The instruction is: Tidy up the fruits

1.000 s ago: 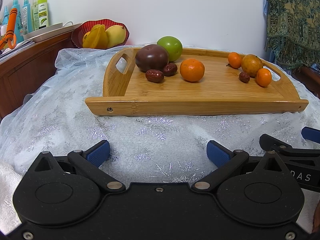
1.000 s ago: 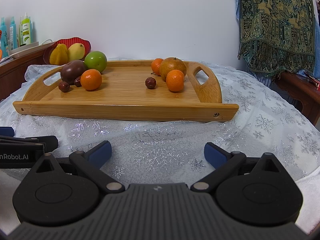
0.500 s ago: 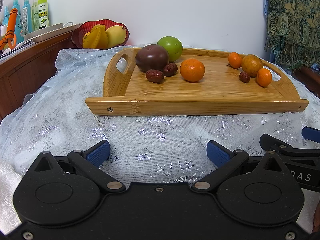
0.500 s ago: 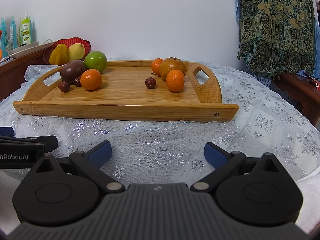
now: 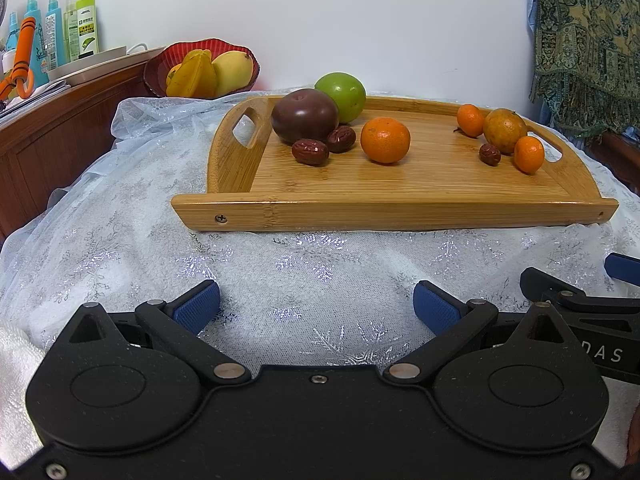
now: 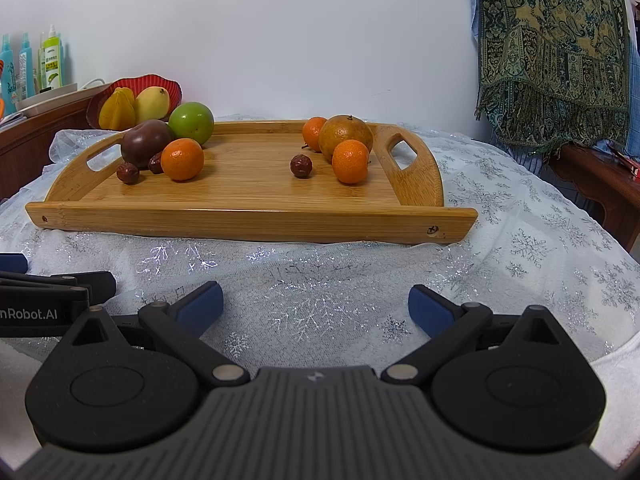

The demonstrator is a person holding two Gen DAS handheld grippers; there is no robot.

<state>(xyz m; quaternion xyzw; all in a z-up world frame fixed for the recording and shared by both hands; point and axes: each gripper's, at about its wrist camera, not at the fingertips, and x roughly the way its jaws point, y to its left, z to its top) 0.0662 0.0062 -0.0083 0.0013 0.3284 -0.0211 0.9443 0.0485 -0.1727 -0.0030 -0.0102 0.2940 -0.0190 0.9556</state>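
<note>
Bamboo tray (image 5: 420, 184) on the worktop: fruits cluster at its left and right ends — possibly grouped. Left claw (image 5: 316, 308) and right claw (image 6: 314, 304) rest before it, jaws apart, empty.

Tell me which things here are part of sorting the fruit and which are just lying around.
Part of the job: wooden tray, green apple, dark plum, oranges, red dates, left gripper, right gripper, both open.

Just lying about: red fruit bowl, spray bottles, patterned shawl, snowflake tablecloth.
</note>
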